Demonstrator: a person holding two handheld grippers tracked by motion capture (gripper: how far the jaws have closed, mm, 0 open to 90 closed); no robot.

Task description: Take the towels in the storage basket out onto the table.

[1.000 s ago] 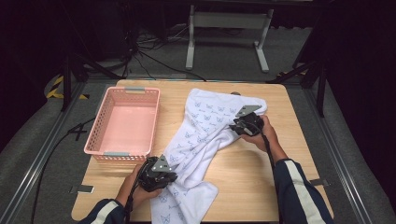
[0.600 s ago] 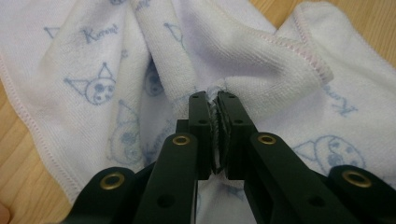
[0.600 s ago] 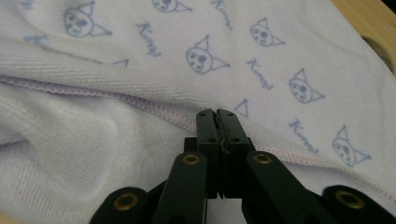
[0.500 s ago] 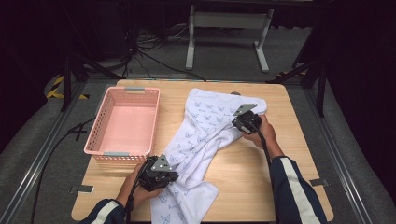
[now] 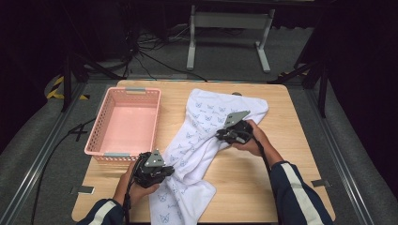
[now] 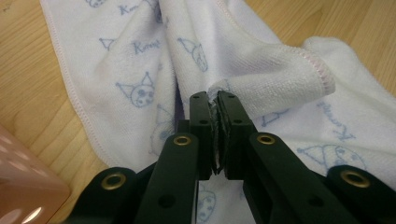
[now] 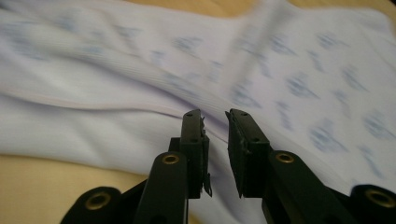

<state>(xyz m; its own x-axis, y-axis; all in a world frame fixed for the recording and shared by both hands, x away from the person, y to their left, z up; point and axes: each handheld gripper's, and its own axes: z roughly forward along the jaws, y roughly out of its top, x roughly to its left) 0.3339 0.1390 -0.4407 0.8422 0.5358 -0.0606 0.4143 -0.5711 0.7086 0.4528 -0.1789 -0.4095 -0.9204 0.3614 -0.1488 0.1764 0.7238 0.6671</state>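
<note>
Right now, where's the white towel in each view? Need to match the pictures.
High view: white towel runs diagonally across the table, right of the pink basket.
Left gripper view: upper and right, a fold pinched in the left gripper.
Right gripper view: blurred, across the top, beyond the right gripper.
Shared landmark: the towel's blue print.

blurred: white terry towel with pale blue cat-face prints (image 7: pixel 280 70) in right gripper view, prints unreadable | cut off: pink plastic basket (image 6: pixel 25 186) at 8 o'clock in left gripper view | hidden: towel edge between closed jaws
</note>
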